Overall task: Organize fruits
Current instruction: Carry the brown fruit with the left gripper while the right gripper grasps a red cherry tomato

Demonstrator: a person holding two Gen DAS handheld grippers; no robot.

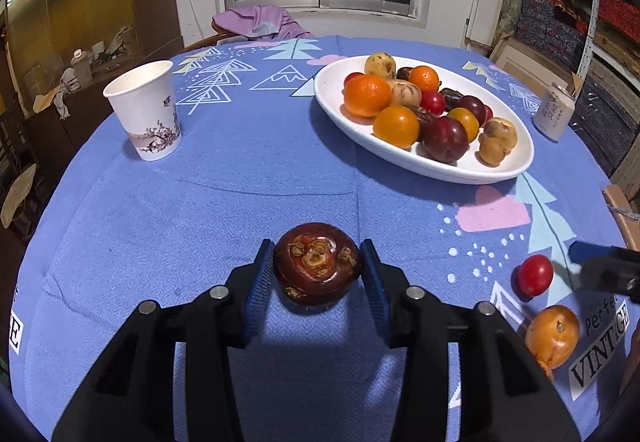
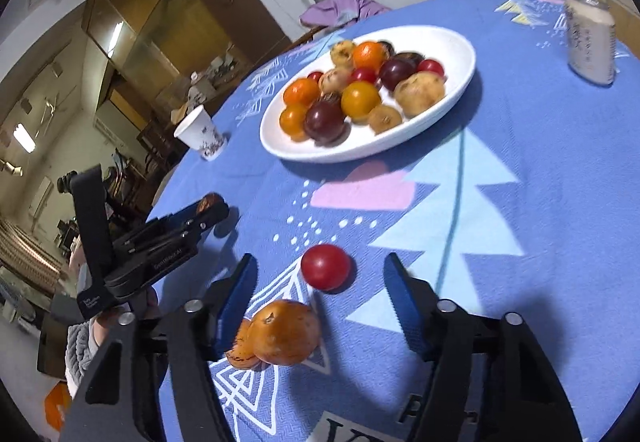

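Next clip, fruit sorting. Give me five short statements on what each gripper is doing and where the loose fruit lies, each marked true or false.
1. The left gripper is shut on the dark brown fruit. True.
2. The right gripper grips the red fruit. False: its pads stand clear of it.
3. The white plate is empty. False: it holds many fruits.
4. An orange fruit lies loose on the tablecloth. True.
5. The paper cup lies tipped over. False: it stands upright.

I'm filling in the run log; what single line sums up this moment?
left gripper: shut on dark brown fruit | right gripper: open around red fruit | white plate: holds fruit
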